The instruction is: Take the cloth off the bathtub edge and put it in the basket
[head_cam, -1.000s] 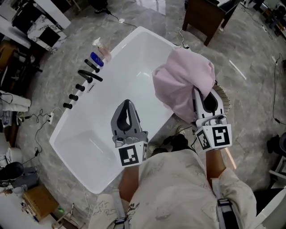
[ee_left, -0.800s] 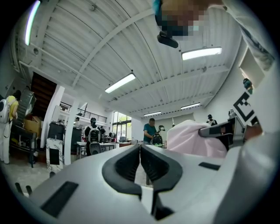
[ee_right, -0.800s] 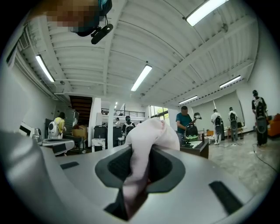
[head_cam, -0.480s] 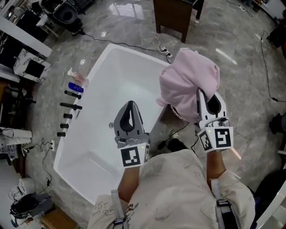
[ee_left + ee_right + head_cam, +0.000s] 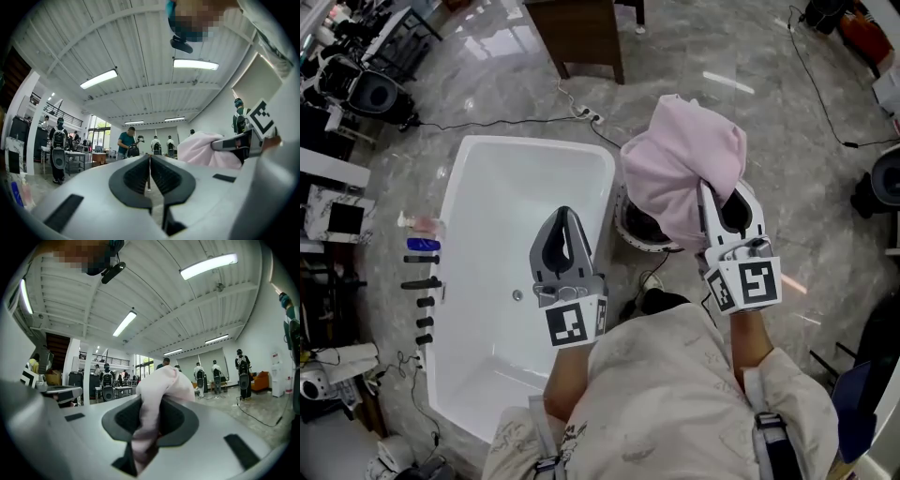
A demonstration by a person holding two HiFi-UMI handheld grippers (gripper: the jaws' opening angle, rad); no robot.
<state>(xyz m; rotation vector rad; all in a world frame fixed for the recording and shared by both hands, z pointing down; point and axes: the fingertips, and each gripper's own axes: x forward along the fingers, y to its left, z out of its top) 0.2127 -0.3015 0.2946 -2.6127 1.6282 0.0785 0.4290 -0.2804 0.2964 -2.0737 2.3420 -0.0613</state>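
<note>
While the right hand-held gripper (image 5: 727,214) is closed narrowly on a fold of the pink cloth (image 5: 682,164), the cloth is carried bunched over the jaw tips; the fold is seen pinched between the pads in the right gripper view (image 5: 147,425). The left hand-held gripper (image 5: 565,217) is held over the bathtub (image 5: 534,145) with its jaws together and nothing between them. Against a second ago, the cloth has been shifted off the tub edge; it is now clear of the rim and held above the basket (image 5: 630,234), which stands on the floor just beside the tub. The lift is judged done; only lowering and release are left. The basket is largely covered by the cloth; the part of its dark inside that is shown appears empty. The tub is empty too, only its drain (image 5: 517,294) being seen.
</note>
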